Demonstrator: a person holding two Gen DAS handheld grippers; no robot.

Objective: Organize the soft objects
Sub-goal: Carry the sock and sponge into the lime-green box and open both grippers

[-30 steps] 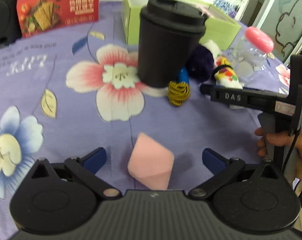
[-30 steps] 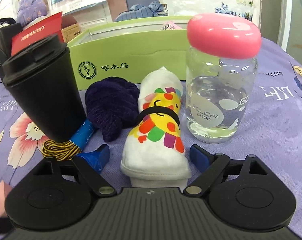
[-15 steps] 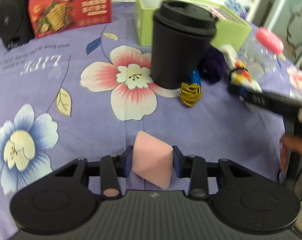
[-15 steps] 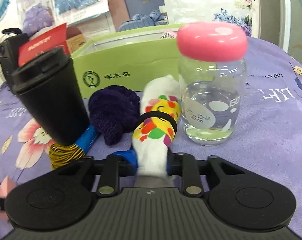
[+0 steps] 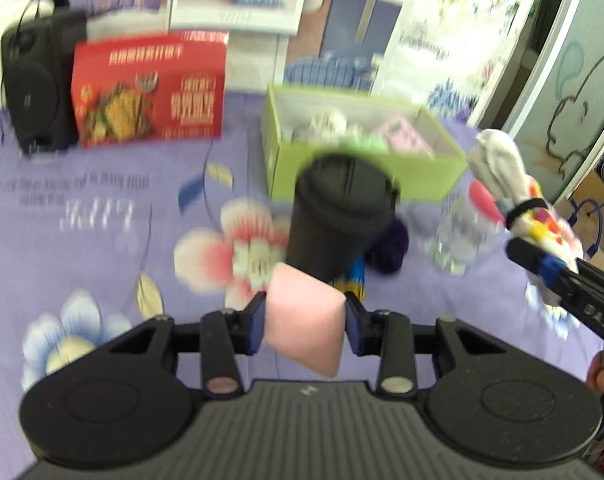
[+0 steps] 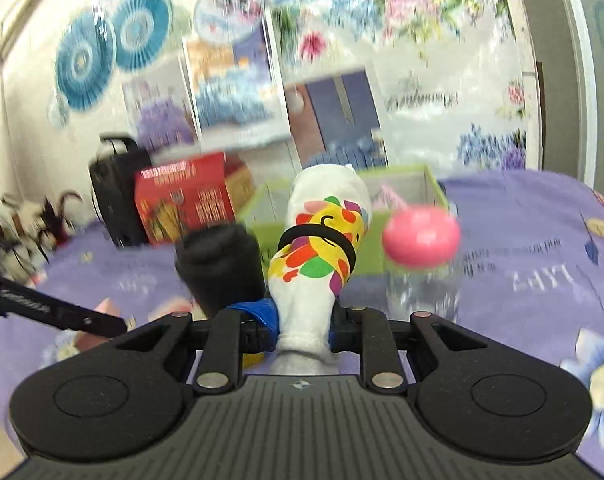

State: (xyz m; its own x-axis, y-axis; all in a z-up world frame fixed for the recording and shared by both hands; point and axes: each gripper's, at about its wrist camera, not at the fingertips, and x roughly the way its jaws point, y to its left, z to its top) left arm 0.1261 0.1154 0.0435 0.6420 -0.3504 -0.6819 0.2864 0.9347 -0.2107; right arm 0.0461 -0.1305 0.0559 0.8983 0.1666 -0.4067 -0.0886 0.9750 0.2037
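Fingers of the left gripper are pinching a pink sponge above the floral tablecloth; the right gripper is squeezing a rolled white sock before the green box.

The black cup and bottle stand before the green box.

Black ribbed left tool with blue pads, silver screws.
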